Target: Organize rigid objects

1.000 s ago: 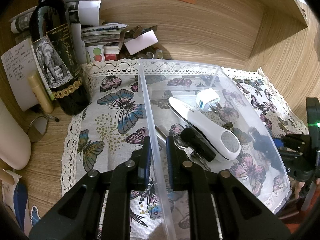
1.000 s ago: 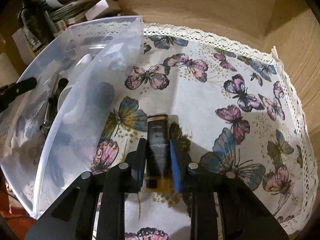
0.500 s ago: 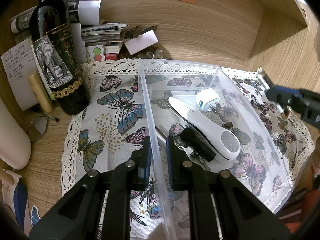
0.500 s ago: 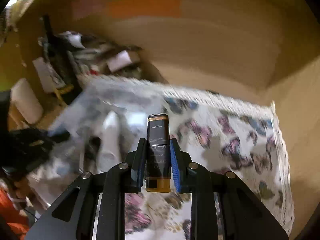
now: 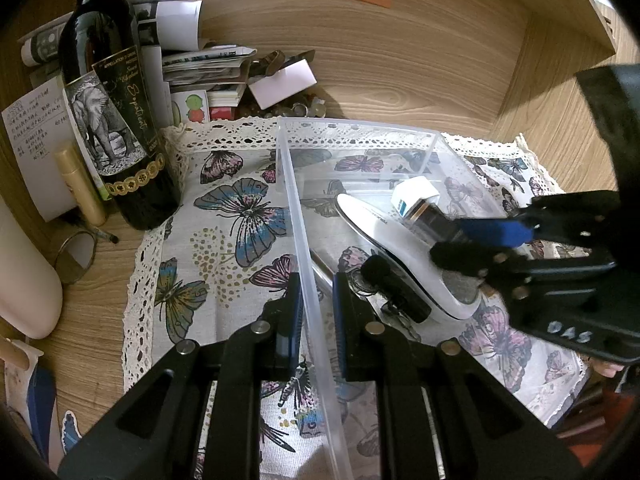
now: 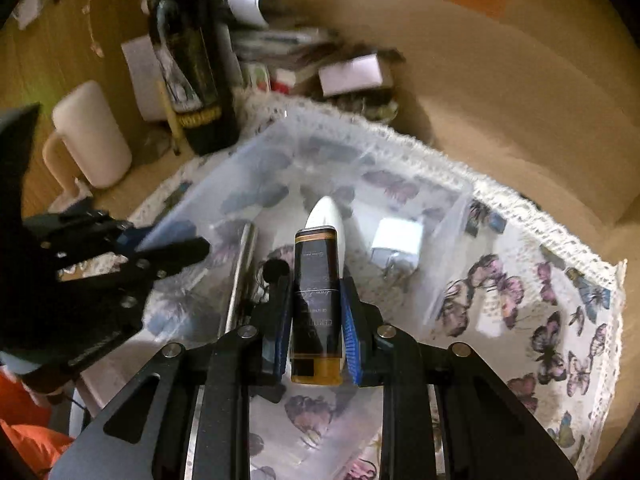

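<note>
Since a second ago your right gripper (image 6: 316,308) has lifted the black and gold tube (image 6: 318,292) off the butterfly cloth (image 5: 224,240) and carried it over the clear plastic bin (image 5: 360,128); a second ago the tube lay on the cloth beside the bin, and now it hangs above the bin's contents. Your right fingers are narrow and clamped on the tube's sides, blue pads (image 6: 349,320) pressing it, its gold end toward the camera.

Your left gripper (image 5: 316,304) has not shifted: its fingers are pinched close on the bin's near side wall, one pad (image 5: 294,312) outside the wall and one inside.

From the left wrist view, your right gripper (image 5: 452,236) reaches in from the right, and the tube's tip (image 5: 426,216) sits over the long white device (image 5: 380,236), near the white charger plug (image 5: 416,196). Whether the tube touches the device you cannot tell.

Inside the bin also lie a small black cylinder (image 5: 394,288) against the white device, and a metal rod (image 6: 242,272) along the left side in the right wrist view.

Outside the bin, a dark wine bottle (image 5: 116,120) with an elephant label stands at the cloth's far left corner, with a stack of papers (image 5: 208,68) behind it and a cream mug (image 6: 90,136) on the wooden desk (image 5: 92,280).
</note>
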`<state>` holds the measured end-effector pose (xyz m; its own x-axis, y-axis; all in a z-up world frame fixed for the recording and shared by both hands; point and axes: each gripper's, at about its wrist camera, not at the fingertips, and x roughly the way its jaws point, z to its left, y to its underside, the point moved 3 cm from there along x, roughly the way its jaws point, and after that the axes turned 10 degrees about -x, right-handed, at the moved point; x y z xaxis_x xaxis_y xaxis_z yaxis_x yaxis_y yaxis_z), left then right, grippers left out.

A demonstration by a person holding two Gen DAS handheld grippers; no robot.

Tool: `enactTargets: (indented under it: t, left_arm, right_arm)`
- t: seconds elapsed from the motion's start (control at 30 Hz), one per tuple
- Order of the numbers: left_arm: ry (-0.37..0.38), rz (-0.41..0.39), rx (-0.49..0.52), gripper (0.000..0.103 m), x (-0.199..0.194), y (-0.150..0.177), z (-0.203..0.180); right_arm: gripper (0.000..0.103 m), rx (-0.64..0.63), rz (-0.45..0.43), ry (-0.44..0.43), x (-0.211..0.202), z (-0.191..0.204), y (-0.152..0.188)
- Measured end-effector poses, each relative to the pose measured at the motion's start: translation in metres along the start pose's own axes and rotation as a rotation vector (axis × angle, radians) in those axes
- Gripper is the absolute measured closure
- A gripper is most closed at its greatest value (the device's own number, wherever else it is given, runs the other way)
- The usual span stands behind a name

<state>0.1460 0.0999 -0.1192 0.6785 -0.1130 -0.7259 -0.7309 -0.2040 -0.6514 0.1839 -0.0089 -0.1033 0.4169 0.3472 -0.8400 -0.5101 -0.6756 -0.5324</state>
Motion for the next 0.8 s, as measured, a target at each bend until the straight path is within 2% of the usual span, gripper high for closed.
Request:
enactTargets:
  t: [0.3, 0.4, 0.53, 0.63, 0.8]
  left_arm:
    - [0.0, 0.0, 0.0, 0.09, 0.0, 0.0, 0.0]
    - [-0.001, 0.0, 0.0, 0.09, 0.0, 0.0, 0.0]
    - [-0.011, -0.008, -0.001, 0.09, -0.003, 0.0, 0.0]
    - [-0.019, -0.016, -0.001, 0.09, -0.009, -0.001, 0.0]
    - [-0.037, -0.076, 0.017, 0.09, -0.03, -0.006, -0.007]
  right_arm:
    - [0.082, -0.008, 0.044, -0.05, 0.011, 0.002, 0.002]
    - [0.08, -0.012, 0.024, -0.047, 0.006, 0.002, 0.002]
    - [0.066, -0.004, -0.019, -0.02, -0.008, -0.001, 0.001]
    - [0.061, 0.001, -0.054, 0.003, -0.02, -0.003, 0.0]
    - [0.052, 0.014, -0.126, 0.047, -0.045, -0.009, 0.006]
